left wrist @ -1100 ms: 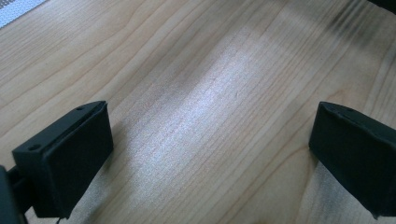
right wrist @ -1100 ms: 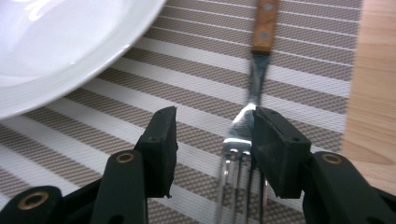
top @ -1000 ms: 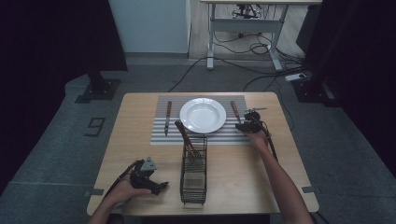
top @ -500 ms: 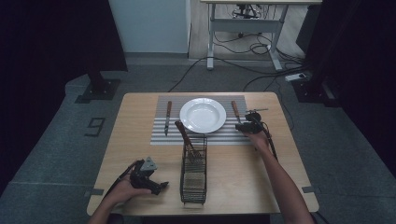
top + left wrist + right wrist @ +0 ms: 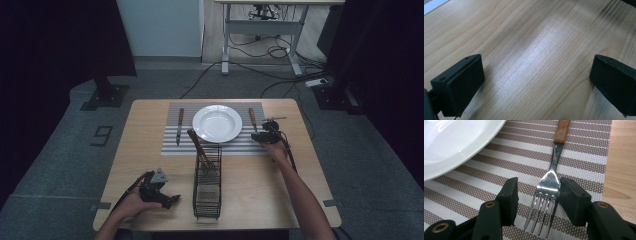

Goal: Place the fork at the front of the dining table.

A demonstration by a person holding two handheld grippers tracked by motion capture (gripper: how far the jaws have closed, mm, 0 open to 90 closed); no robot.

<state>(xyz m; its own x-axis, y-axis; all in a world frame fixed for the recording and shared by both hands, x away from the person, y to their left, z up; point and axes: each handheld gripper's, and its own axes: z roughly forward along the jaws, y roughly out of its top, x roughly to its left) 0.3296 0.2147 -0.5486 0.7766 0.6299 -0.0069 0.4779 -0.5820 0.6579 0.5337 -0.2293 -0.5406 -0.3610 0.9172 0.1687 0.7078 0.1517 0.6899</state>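
A fork (image 5: 253, 119) with a wooden handle lies on the striped placemat (image 5: 170, 142), right of the white plate (image 5: 217, 123). My right gripper (image 5: 257, 136) rests at the fork's near end. In the right gripper view the fork (image 5: 550, 177) points its tines toward the camera, and the right gripper (image 5: 537, 195) stands open astride them. Its right jaw is against the tines' edge and its left jaw is a little apart. The plate (image 5: 454, 142) is at the upper left. My left gripper (image 5: 167, 199) sits open on the table's front left, over bare wood (image 5: 536, 37) with nothing between its jaws.
A knife (image 5: 179, 125) lies on the mat left of the plate. A black wire basket (image 5: 207, 185) stands mid-table near the front, with a wooden-handled utensil (image 5: 197, 145) leaning out of its far end. Bare tabletop (image 5: 300, 175) lies right of the basket.
My right gripper has shifted slightly left and nearer along the fork, down to its tines. The left gripper has stayed put.
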